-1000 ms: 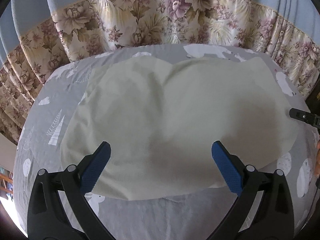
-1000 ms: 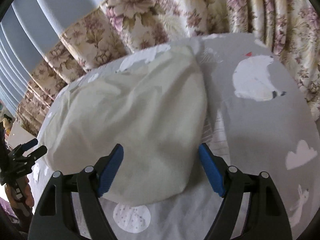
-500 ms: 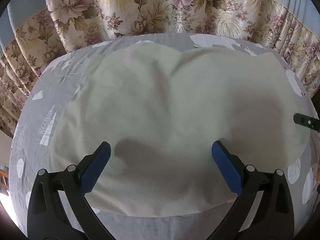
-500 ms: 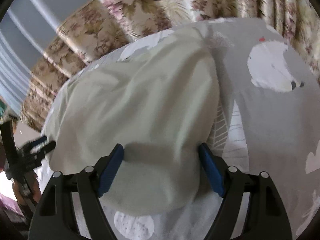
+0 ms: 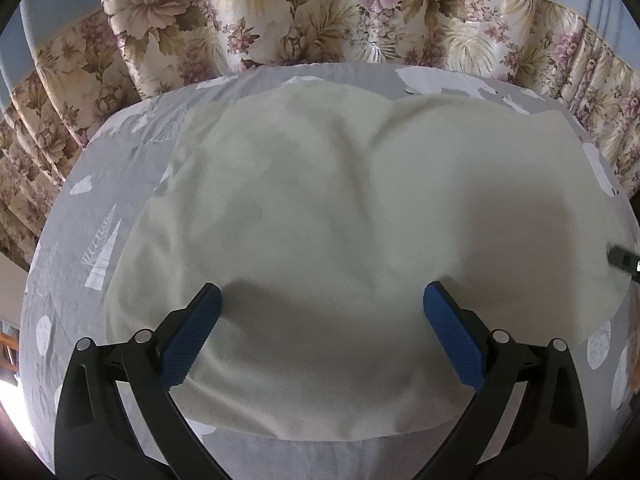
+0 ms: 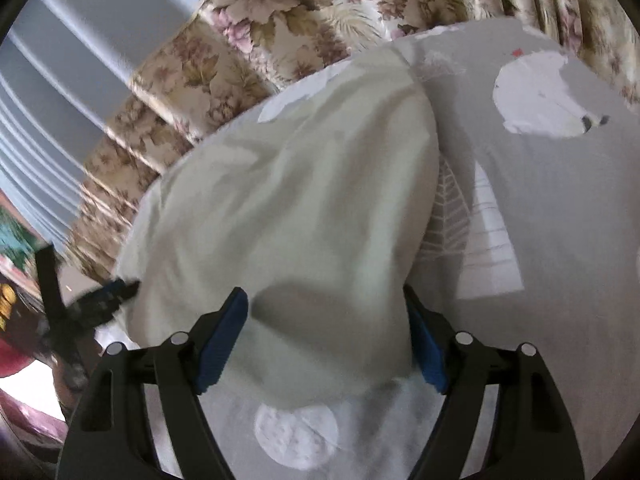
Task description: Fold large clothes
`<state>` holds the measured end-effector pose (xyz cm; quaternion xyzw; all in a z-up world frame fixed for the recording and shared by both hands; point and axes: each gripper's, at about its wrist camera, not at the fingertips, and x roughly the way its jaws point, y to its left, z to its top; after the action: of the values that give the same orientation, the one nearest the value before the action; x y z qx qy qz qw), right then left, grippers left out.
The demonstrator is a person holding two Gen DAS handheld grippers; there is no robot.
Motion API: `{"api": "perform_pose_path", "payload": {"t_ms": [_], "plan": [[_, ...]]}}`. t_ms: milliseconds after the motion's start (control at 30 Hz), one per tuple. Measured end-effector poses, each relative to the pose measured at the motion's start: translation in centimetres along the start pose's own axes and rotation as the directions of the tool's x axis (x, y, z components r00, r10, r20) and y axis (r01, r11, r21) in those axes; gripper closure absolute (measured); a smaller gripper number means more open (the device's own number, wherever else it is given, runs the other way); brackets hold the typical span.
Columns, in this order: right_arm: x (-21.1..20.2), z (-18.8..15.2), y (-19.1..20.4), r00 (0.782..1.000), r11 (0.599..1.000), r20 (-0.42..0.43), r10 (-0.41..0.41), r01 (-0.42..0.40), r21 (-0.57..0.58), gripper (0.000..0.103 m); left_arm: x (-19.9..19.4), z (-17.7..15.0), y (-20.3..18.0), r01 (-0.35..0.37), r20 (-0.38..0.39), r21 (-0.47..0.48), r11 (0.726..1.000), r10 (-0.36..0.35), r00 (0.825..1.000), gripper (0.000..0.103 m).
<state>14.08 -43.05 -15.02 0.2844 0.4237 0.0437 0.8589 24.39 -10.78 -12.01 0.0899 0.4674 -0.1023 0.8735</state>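
The pale garment (image 5: 340, 220) lies spread flat on the grey printed bedsheet (image 5: 80, 240). Over the last second the left gripper (image 5: 322, 312) has descended toward its near edge, and the garment fills more of the view. Both the left and the right gripper (image 6: 326, 320) stand wide open, holding nothing. The next grasp appears imminent.

Floral curtain (image 5: 304, 20) behind, perhaps blue-topped.
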Motion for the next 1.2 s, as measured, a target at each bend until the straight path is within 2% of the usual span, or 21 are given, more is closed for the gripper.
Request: {"api": "perform_pose_path", "payload": {"t_ms": [100,167,267,333,400,467,567,700,833,933,1000,1033,1067,1100,1133,1200], "plan": [[2.0,1.0,1.6,1.000,0.999,-0.013,0.025,-0.025,-0.040,0.026,0.0,0.0,-0.1,-0.007,0.002,0.005,1.000,0.007,1.000,0.003],[3.1,1.5,2.7,1.000,0.997,-0.010,0.011,-0.012,-0.070,0.026,0.0,0.0,-0.1,-0.006,0.001,0.006,1.000,0.006,1.000,0.003],[4.0,2.4,3.2,1.000,0.998,-0.019,0.019,-0.021,-0.062,0.026,0.0,0.0,0.0,0.003,-0.002,-0.003,1.000,-0.003,1.000,0.003],[4.2,2.5,3.7,1.000,0.997,-0.024,0.008,-0.010,-0.077,0.036,0.1,0.0,-0.1,0.003,-0.003,0.000,1.000,-0.003,1.000,0.003],[3.9,2.3,3.9,0.999,0.996,-0.035,0.017,-0.020,-0.091,0.059,0.2,-0.1,0.0,0.002,-0.004,0.003,1.000,-0.002,1.000,0.003],[3.3,2.0,3.6,0.998,0.996,-0.058,0.027,-0.032,-0.086,0.063,0.4,-0.1,0.0,0.004,-0.006,0.005,1.000,-0.004,1.000,0.003],[3.1,1.7,2.3,0.994,0.998,-0.098,0.042,-0.046,-0.036,0.060,0.5,-0.2,-0.1,0.003,-0.006,0.014,1.000,-0.003,1.000,0.003],[1.6,0.8,1.2,0.996,1.000,-0.085,0.027,-0.028,-0.007,0.044,0.4,-0.2,0.1,0.006,-0.009,0.021,1.000,-0.006,1.000,0.003],[0.4,-0.1,0.1,0.997,1.000,-0.080,0.016,-0.014,0.028,0.038,0.4,-0.3,0.0,0.005,-0.006,0.024,1.000,-0.005,1.000,0.003],[0.8,-0.1,0.0,0.997,0.998,-0.064,0.049,-0.046,0.048,0.035,0.5,-0.4,-0.3,-0.008,-0.002,0.031,0.999,0.008,1.000,0.003],[2.0,0.1,0.2,0.991,0.990,-0.055,0.122,-0.117,0.079,0.035,0.5,-0.5,-0.4,-0.017,0.001,0.037,0.999,0.017,1.000,0.003],[2.7,0.5,0.8,0.991,0.991,-0.040,0.124,-0.121,0.058,0.035,0.5,-0.5,-0.5,-0.020,0.002,0.037,0.999,0.020,1.000,0.003],[3.2,0.8,1.4,0.993,0.993,-0.034,0.111,-0.109,0.035,0.039,0.6,-0.5,-0.5,-0.022,0.003,0.037,0.999,0.022,1.000,0.003],[3.7,1.2,1.8,0.994,0.995,-0.027,0.102,-0.102,0.023,0.049,0.6,-0.5,-0.5,-0.022,0.002,0.037,0.999,0.022,1.000,0.003],[4.3,1.6,2.0,0.994,0.994,-0.022,0.103,-0.102,0.033,0.054,0.6,-0.5,-0.5,-0.022,0.004,0.039,0.999,0.022,1.000,0.003],[4.5,1.9,2.4,0.994,0.994,-0.012,0.109,-0.108,0.021,0.072,0.6,-0.5,-0.4,-0.026,0.007,0.043,0.999,0.025,1.000,0.003]]}}
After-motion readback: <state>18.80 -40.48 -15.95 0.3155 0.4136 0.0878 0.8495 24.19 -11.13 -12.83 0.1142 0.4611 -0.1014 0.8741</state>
